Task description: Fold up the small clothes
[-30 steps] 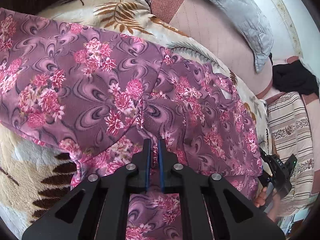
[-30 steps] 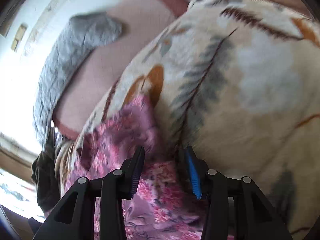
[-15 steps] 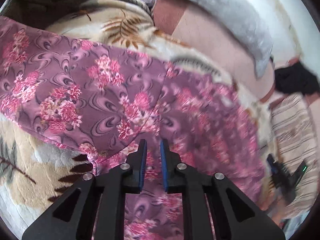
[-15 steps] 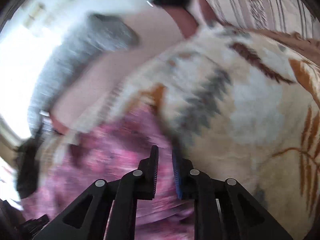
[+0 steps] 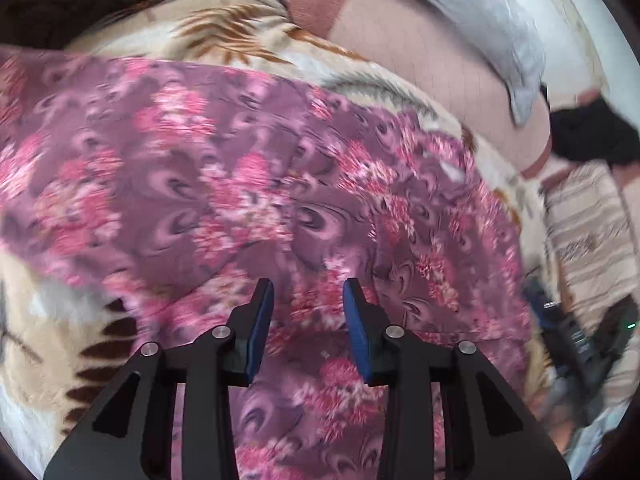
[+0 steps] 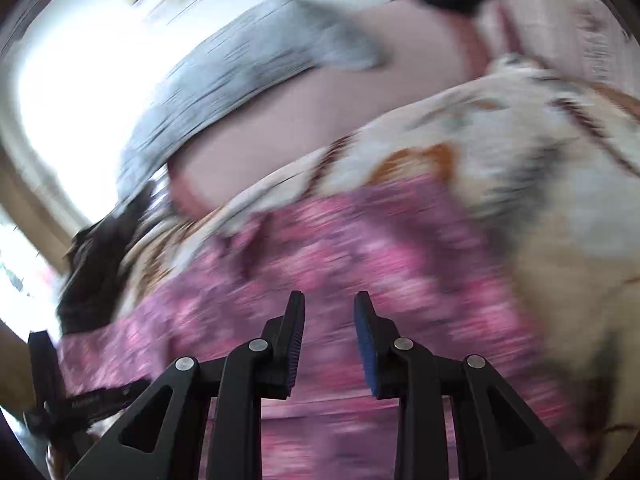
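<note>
A purple garment with pink flowers (image 5: 280,184) lies spread on a cream leaf-print blanket (image 5: 224,36). My left gripper (image 5: 308,292) is open and empty, a little above the cloth near its front part. The other gripper (image 5: 580,344) shows at the right edge of this view. In the right wrist view the same garment (image 6: 360,256) is blurred by motion. My right gripper (image 6: 329,304) is open and empty above it. The left gripper (image 6: 60,404) shows at that view's lower left.
A pink mattress surface (image 5: 432,60) with a grey quilted pillow (image 5: 480,12) lies beyond the blanket. A black garment (image 5: 592,136) and a striped cloth (image 5: 592,224) sit at the right. A bright window (image 6: 80,80) is behind the pillow.
My left gripper let go of the garment and opened. My right gripper closed on the cloth's edge, then opened and pulled back. Both views have lifted away from the cloth.
</note>
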`<action>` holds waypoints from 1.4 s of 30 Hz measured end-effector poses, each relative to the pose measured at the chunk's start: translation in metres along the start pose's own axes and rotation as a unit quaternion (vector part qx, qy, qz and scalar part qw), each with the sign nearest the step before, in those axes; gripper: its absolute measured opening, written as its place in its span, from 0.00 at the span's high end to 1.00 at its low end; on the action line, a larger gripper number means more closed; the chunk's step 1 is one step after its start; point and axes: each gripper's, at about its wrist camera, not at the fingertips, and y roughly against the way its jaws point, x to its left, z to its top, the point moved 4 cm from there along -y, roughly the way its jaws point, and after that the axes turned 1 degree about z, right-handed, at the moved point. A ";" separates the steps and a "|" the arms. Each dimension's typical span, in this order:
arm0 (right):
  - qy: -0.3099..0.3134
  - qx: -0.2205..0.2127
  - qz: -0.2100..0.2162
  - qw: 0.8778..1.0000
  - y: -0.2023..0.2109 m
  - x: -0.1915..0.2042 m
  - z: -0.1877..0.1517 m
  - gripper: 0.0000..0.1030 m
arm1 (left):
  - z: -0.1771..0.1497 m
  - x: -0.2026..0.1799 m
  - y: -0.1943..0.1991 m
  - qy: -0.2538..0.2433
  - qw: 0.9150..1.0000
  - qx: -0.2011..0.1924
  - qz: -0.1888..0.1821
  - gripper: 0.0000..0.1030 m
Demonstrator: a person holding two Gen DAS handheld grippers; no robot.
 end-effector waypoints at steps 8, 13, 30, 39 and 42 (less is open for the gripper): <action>0.078 0.102 0.080 0.988 -0.085 0.121 -0.060 0.73 | 0.019 0.106 0.082 0.086 0.992 -0.089 0.015 0.50; 0.129 0.089 0.049 0.986 -0.098 0.137 -0.081 0.66 | 0.034 0.219 0.127 0.176 0.974 -0.136 0.038 0.50; 0.128 0.086 0.052 0.987 -0.098 0.136 -0.082 0.65 | 0.071 0.369 0.076 0.443 0.853 -0.181 -0.210 0.52; 0.124 0.086 0.056 0.987 -0.098 0.134 -0.082 0.65 | 0.075 0.361 0.097 0.428 0.844 -0.214 -0.241 0.91; 0.124 0.086 0.056 0.987 -0.098 0.134 -0.082 0.65 | 0.069 0.352 0.114 0.419 0.842 -0.232 -0.250 0.91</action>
